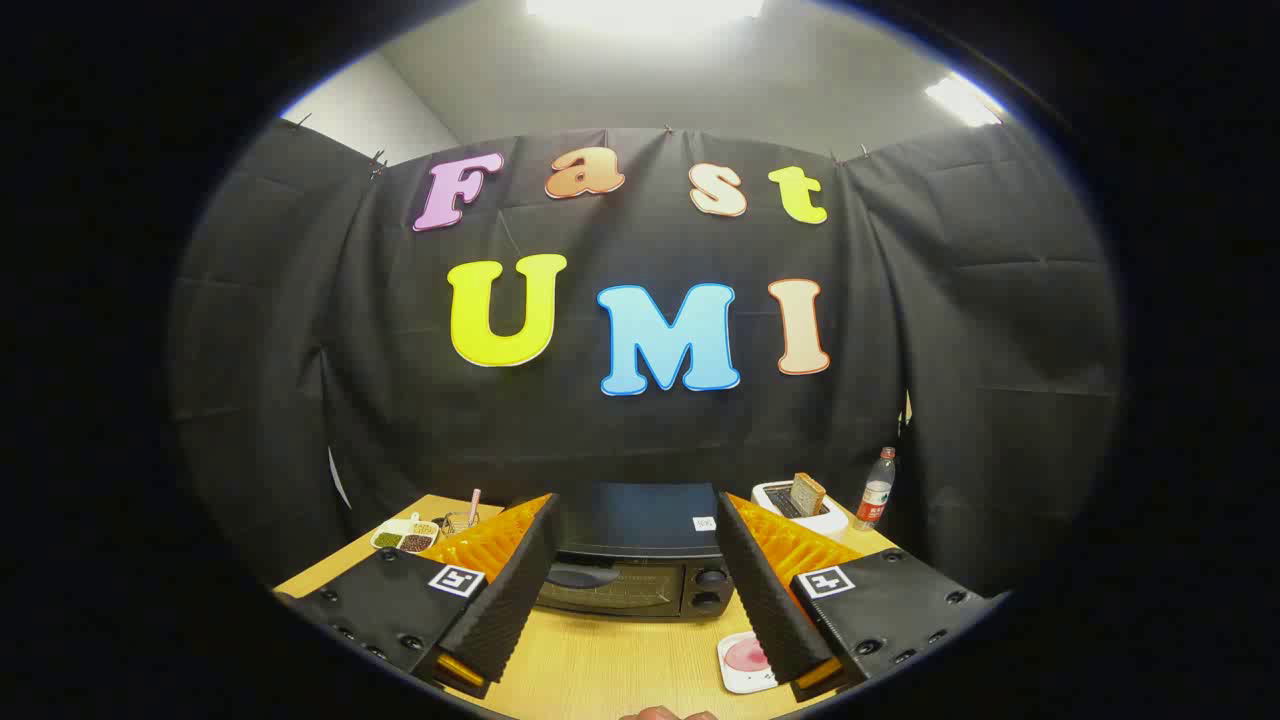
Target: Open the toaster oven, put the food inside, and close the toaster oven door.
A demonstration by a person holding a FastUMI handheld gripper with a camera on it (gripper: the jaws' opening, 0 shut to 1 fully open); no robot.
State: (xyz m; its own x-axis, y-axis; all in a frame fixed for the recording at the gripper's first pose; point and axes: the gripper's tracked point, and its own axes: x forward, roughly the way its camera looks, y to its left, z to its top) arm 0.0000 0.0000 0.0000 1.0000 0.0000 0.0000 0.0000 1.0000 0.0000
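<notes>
A black toaster oven (pixel 632 560) stands on the wooden table (pixel 620 665) just ahead of my fingers, its glass door shut and its handle (pixel 583 575) across the top of the door. Two knobs (pixel 709 588) sit at its right side. A white plate (pixel 747 662) with a pink piece of food lies on the table beside my right finger (pixel 765 590), partly hidden by it. My gripper (pixel 637 585) is open, held above the table in front of the oven with nothing between the fingers.
A white toaster (pixel 800 505) with a slice of bread stands behind the oven on the right, next to a plastic bottle (pixel 875 490). A divided dish of beans (pixel 405 537) and a small wire basket (pixel 460 520) sit at the back left. A fingertip (pixel 665 713) shows at the near table edge.
</notes>
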